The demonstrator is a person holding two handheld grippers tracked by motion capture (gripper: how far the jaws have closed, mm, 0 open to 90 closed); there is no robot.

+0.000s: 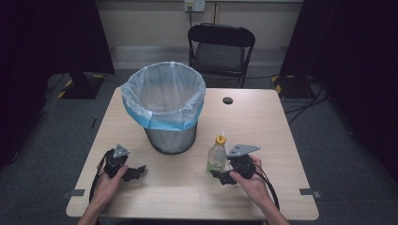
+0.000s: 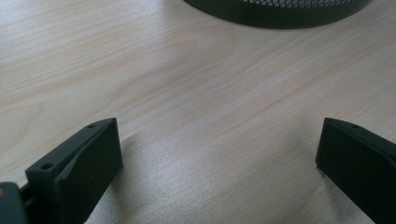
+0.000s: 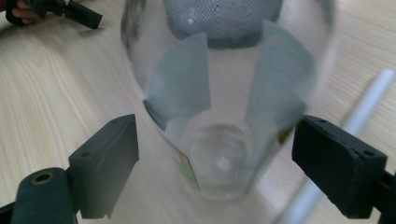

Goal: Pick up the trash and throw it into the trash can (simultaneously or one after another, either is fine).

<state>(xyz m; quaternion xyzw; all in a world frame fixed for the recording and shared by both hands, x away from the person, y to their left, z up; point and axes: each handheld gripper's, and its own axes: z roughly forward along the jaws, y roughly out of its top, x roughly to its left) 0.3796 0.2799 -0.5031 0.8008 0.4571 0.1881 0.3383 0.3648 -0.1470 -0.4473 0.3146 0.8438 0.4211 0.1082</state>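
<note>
A clear plastic bottle with a yellow cap stands on the wooden table, in front of and to the right of the bin. In the right gripper view the bottle is close up and blurred, with its base between the two black jaws. My right gripper is open, a jaw on each side of the bottle and a small gap to each. My left gripper rests open at the table's front left over bare wood, holding nothing.
A mesh waste bin lined with a clear and blue bag stands at the table's middle left; its base is just ahead of the left jaws. A white stick lies beside the bottle. A black chair stands behind the table.
</note>
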